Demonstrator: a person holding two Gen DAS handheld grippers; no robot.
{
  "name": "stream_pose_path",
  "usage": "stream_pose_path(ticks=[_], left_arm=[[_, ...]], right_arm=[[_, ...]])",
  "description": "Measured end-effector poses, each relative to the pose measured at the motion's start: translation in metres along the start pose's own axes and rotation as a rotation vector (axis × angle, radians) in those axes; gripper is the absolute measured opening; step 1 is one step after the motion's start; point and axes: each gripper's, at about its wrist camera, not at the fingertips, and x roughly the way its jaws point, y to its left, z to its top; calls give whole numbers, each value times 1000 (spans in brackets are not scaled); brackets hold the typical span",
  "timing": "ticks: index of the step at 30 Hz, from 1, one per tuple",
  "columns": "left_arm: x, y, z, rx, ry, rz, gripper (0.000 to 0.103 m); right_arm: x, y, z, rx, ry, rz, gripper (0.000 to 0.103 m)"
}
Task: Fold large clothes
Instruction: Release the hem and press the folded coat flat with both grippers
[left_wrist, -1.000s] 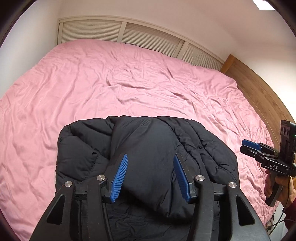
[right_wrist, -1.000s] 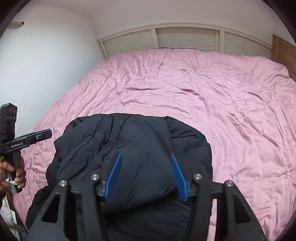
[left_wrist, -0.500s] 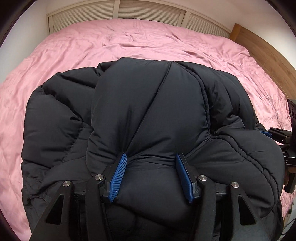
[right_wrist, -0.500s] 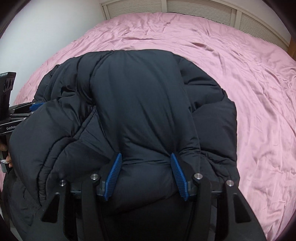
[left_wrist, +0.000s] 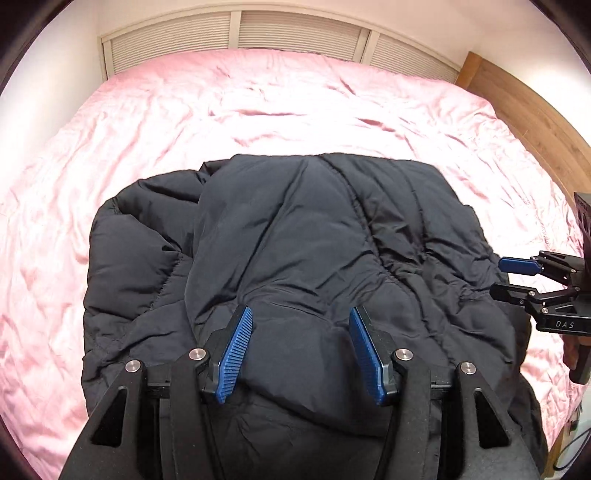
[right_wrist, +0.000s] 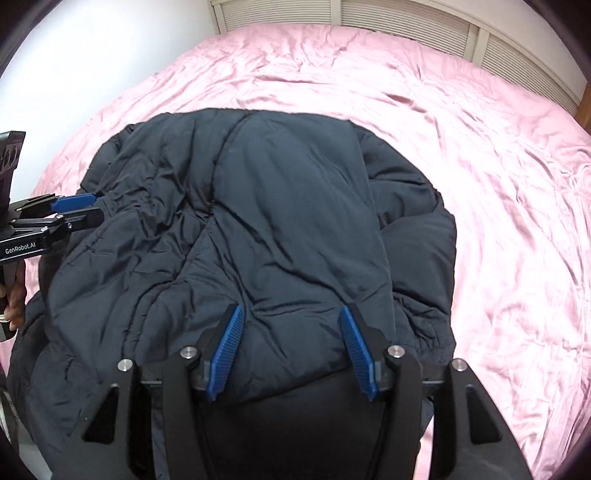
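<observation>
Two black handheld grippers with ribbed blue finger pads (left_wrist: 236, 350) and silver screws (left_wrist: 403, 353); the right gripper (left_wrist: 511, 278), at frame right, reads "DAS", the left gripper (right_wrist: 83, 210), at frame left, "GenRobot.AI".

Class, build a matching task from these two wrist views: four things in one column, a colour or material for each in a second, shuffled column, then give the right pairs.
Things
1. puffer jacket
2. bed sheet
3. pads of the left gripper
4. bed frame

Colours
A. blue, ribbed
B. brown wood
C. black, quilted
D. pink, wrinkled

Pairs: 1-C, 2-D, 3-A, 4-B

The right gripper has the same pad colour; both sets of jaws stand spread with a puffy fold of the jacket between them.
</observation>
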Motion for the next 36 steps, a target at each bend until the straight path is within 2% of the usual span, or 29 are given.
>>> stream_pose_path(ticks=[3,6,9,12,16,20,29,36], left_arm=[[-14,-17,-2,6,-19,-35,57],[-12,-32,-9,32,-5,-48,60],[4,-40,-26,43,34,-36,61],[19,-32,-44,36,53,-5,62],[34,-39,-51,40,58,27,62],[37,-44,-53,57,69,52,63],[-8,-49,-52,31,44,76,64],[-60,-48,-68,-2,38,159,70]], right_arm=[[-22,10,2,-21,-42,47,54],[-32,26,1,-62,-48,84,57],[-14,30,-10,-84,1,85,59],[15,20,-25,-62,56,72,59],[35,8,-38,-15,70,86,65],[37,3,-39,7,84,77,66],[-15,-3,-54,91,72,31,66],[-72,4,-93,202,59,-15,66]])
